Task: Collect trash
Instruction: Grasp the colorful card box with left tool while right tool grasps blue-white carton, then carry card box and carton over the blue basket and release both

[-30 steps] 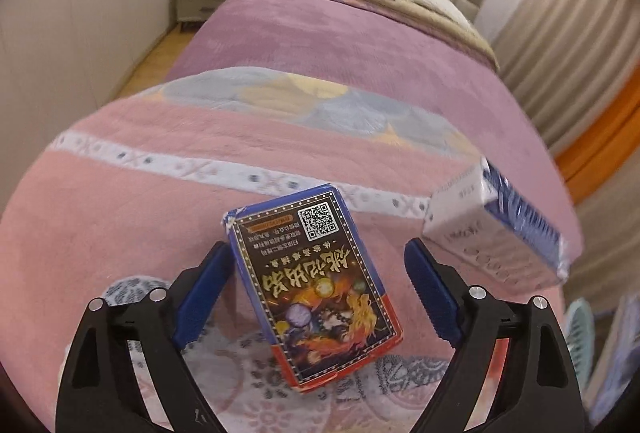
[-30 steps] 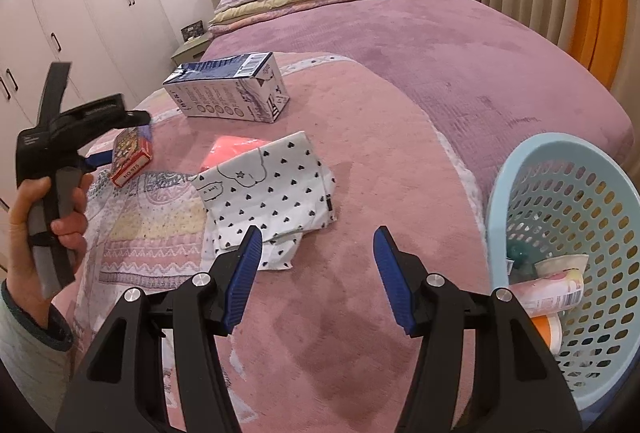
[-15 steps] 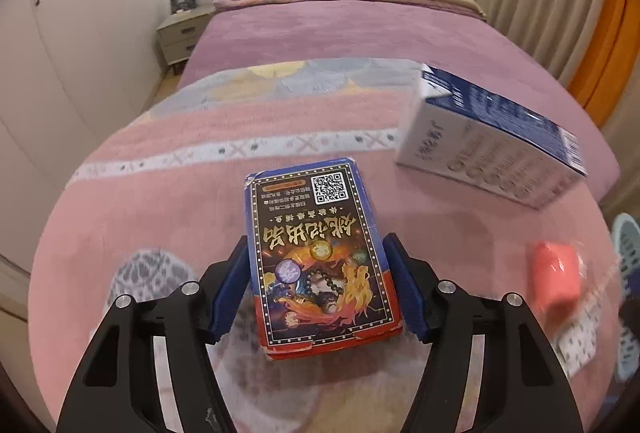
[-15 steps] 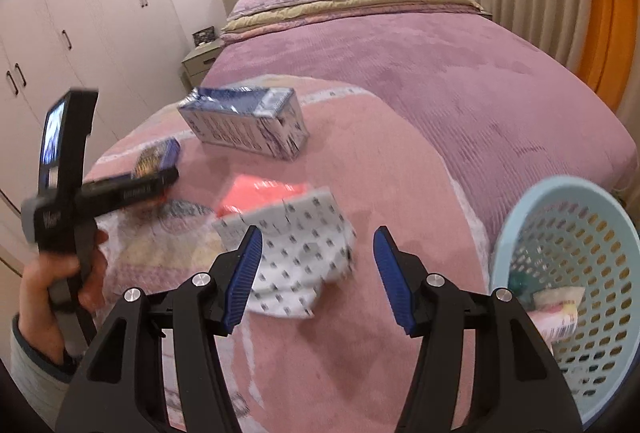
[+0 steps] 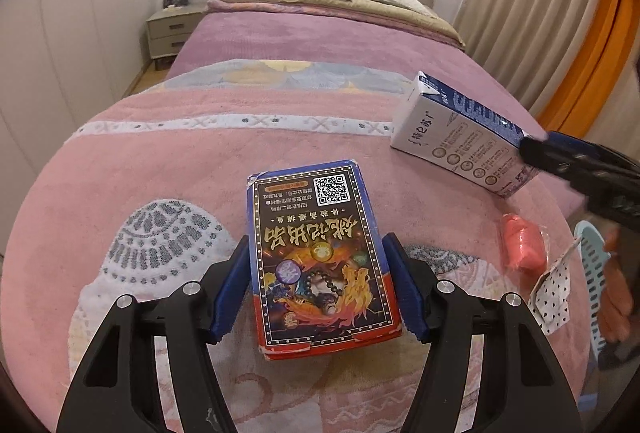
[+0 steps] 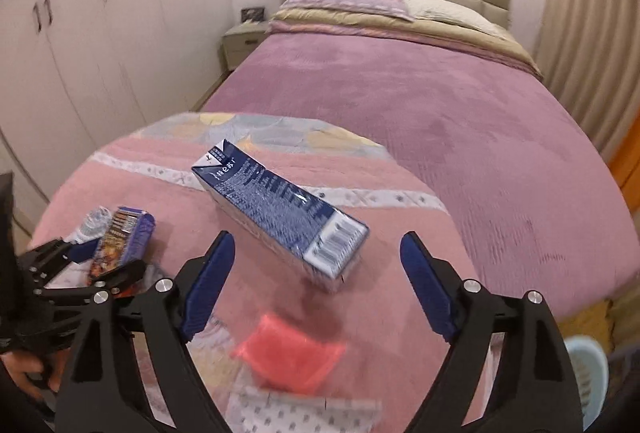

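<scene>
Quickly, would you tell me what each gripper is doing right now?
Left gripper: closed on the card box.
Right gripper: jaws opening, nothing between them; the milk carton lies ahead of it.

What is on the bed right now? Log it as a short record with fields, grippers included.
surface: pink patterned blanket over the bed
left gripper: shut on the blue and red printed card box
right gripper: jaws opening, nothing pressed between them, aimed at the blue and white drink carton
carton: lying on its side
nearby trash: pink crumpled wrapper; white dotted paper bag
bin: light blue perforated plastic basket, at the bed's edge
</scene>
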The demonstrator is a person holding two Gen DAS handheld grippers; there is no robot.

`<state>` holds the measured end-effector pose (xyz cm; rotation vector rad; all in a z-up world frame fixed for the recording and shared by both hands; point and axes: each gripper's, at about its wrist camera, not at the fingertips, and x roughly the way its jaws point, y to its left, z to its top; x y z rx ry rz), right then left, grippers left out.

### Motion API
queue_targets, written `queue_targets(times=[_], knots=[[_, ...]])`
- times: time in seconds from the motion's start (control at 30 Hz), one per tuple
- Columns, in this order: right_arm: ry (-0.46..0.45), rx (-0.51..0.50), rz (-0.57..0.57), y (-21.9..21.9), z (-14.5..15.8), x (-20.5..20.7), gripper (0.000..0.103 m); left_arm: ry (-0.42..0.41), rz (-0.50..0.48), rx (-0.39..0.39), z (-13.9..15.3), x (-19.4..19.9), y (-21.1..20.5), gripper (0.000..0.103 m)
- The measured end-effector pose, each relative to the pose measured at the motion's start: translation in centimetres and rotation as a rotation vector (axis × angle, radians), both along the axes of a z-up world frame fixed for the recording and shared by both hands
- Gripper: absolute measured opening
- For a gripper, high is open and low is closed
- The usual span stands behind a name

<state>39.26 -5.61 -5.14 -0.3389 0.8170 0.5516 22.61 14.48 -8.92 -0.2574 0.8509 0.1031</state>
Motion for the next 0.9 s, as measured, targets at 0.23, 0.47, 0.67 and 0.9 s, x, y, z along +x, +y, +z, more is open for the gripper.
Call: queue_targets(times=[0.23,0.47,0.67,0.9], knots=[[0.031,-0.059,0.054,2.4,-1.6,2.6,0.081,-0.019,-0.009,0.001,-0.2,-0.1,0.0,0.063],[0.117,-0.028,0.112,3.2,-2.7,3.0,0.062,-0.027,-0.007,-0.018,-0.2,-0.3,0.4,0.063],[0.169,0.04,0.114,3.7,-2.2,1.1,0.039,-0.034,-0.009,-0.025,0.0,-0.1,0.7,0.063],[0.124,0.115,0.102,2.6,0.7,-2.3,0.036,-0.104,-0.056,0.001,2.3,-1.5,-0.7,0.062]])
